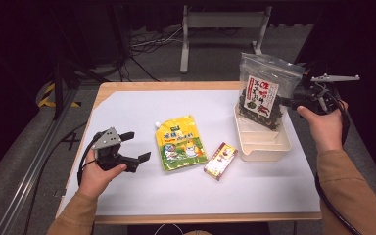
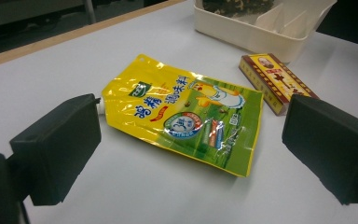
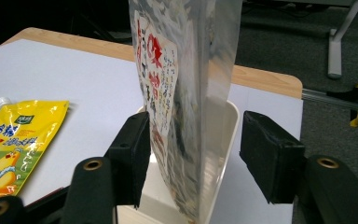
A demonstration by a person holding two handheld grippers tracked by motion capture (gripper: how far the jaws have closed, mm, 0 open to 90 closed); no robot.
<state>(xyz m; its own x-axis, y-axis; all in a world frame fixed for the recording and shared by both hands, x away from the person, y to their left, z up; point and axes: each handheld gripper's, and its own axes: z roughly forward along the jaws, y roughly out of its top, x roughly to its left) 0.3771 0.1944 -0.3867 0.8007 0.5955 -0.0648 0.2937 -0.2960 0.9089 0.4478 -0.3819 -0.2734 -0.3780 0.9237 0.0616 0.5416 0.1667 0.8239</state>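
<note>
Seen from the high view, we find the right hand-held gripper [image 1: 288,103] at the far right of the desk [image 1: 127,196], level with a clear bag [image 1: 267,88] of dark dried contents that stands upright in the far end of a cream tray [image 1: 269,147]. The bag bears a white label with red characters and rises well above the tray's rim. In the right gripper view the bag [image 3: 191,93] stands between the two black jaws of the right hand-held gripper [image 3: 193,158]: the jaws are parted wide, a clear gap shows between the right-hand pad and the bag, and the left-hand pad lies close beside the label, though we cannot tell whether it touches. The bag's foot rests inside the tray [image 3: 223,154].

The left hand-held gripper [image 1: 136,146] sits at the near left of the desk, its jaws spread wide with nothing between them, pointing toward a yellow-and-green spouted pouch [image 1: 179,142] that lies flat near the middle of the desk. In the left gripper view we see the pouch [image 2: 186,116] lying beyond the open jaws of the left hand-held gripper [image 2: 191,154], apart from them. A small red-and-yellow box [image 1: 221,160] lies flat between the pouch and the tray, just beside the tray's near corner.
</note>
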